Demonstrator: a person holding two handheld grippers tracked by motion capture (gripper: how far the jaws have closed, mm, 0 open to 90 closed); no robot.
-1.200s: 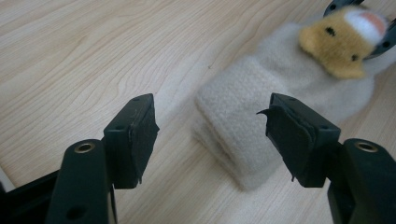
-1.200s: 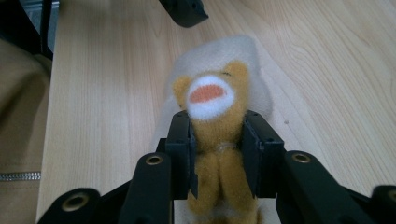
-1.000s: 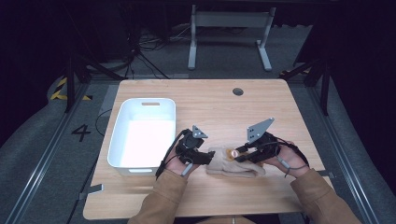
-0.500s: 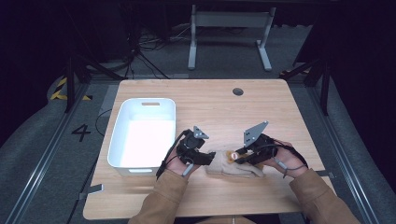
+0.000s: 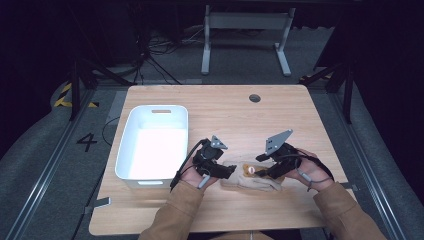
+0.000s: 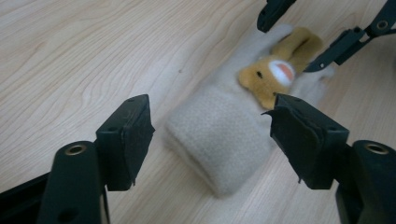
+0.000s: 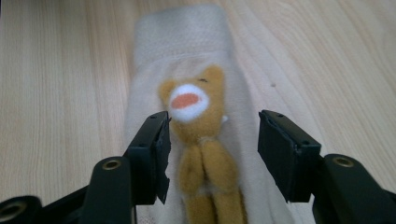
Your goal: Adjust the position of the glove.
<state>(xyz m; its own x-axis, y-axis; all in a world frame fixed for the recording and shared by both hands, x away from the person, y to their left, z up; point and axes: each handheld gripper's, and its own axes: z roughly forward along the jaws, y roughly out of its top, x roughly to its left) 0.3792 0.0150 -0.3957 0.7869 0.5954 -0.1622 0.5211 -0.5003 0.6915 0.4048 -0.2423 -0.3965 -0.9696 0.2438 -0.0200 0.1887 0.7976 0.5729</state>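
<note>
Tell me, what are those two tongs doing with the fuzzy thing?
Left tongs open around cream mitten. Right tongs just opened wide, straddling its brown plush animal, not gripping. White bin off left, nothing blocking.

Both forearms rest at the desk's near edge; left gripper and right gripper face inward, jaws just parted, gripping nothing.

A cream fleece mitten with a tan plush animal lies flat on the table.

White bin left; bare tabletop beyond.
</note>
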